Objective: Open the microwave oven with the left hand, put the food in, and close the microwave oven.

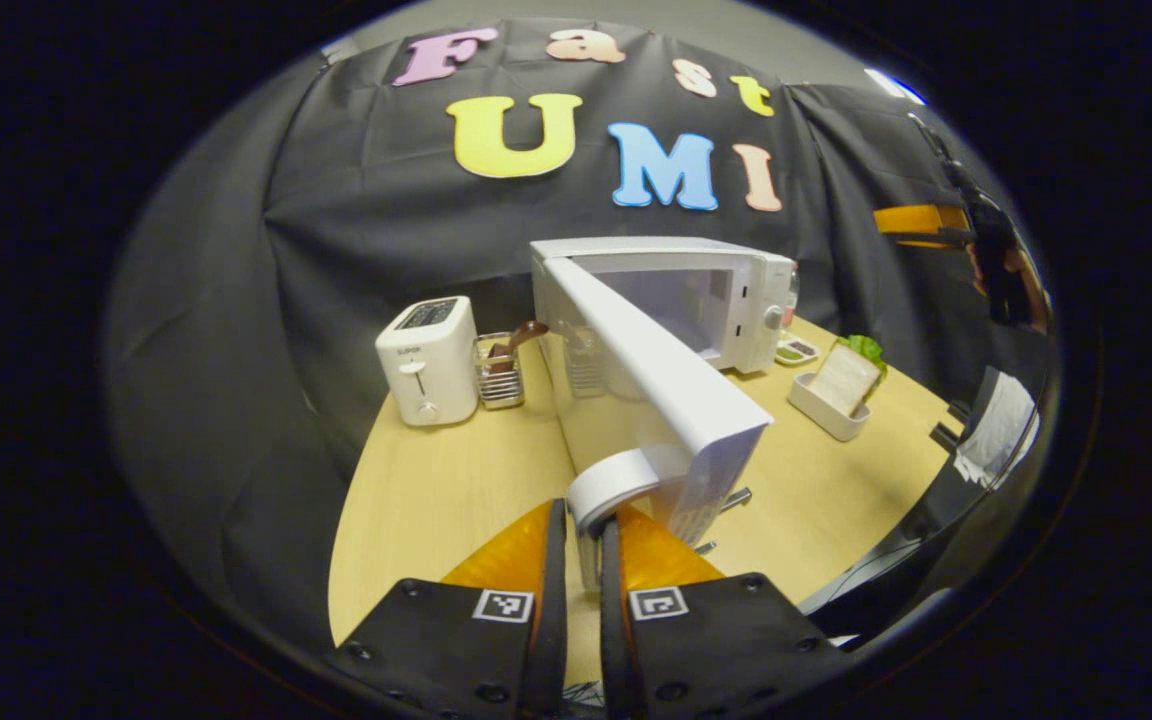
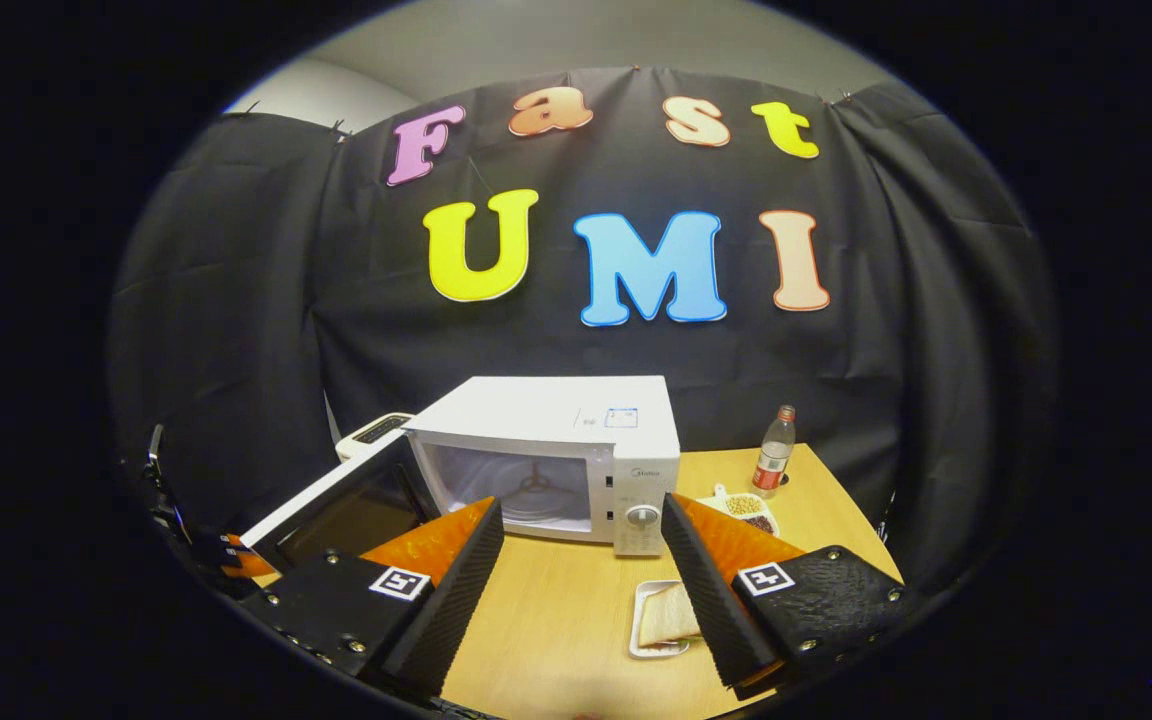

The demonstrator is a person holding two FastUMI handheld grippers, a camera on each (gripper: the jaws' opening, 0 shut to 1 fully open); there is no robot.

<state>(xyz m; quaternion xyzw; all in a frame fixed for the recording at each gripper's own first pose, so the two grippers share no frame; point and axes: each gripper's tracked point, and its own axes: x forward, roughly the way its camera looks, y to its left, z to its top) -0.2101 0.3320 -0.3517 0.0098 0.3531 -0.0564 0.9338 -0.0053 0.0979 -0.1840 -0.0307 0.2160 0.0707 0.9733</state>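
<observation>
The left gripper (image 1: 583,540) has its jaws clenched on the white door handle (image 1: 608,482); the microwave door (image 1: 661,375) stands swung wide, so opening looks nearly finished; the right gripper (image 2: 581,560) has its jaws spread wide, holding nothing, above the food (image 2: 666,615), a sandwich in a white tray (image 2: 644,648) on the worktop (image 2: 556,610) just before the microwave (image 2: 576,450); next, I judge, the right jaws must drop to grasp the tray and carry it into the open cavity (image 2: 521,490).
</observation>
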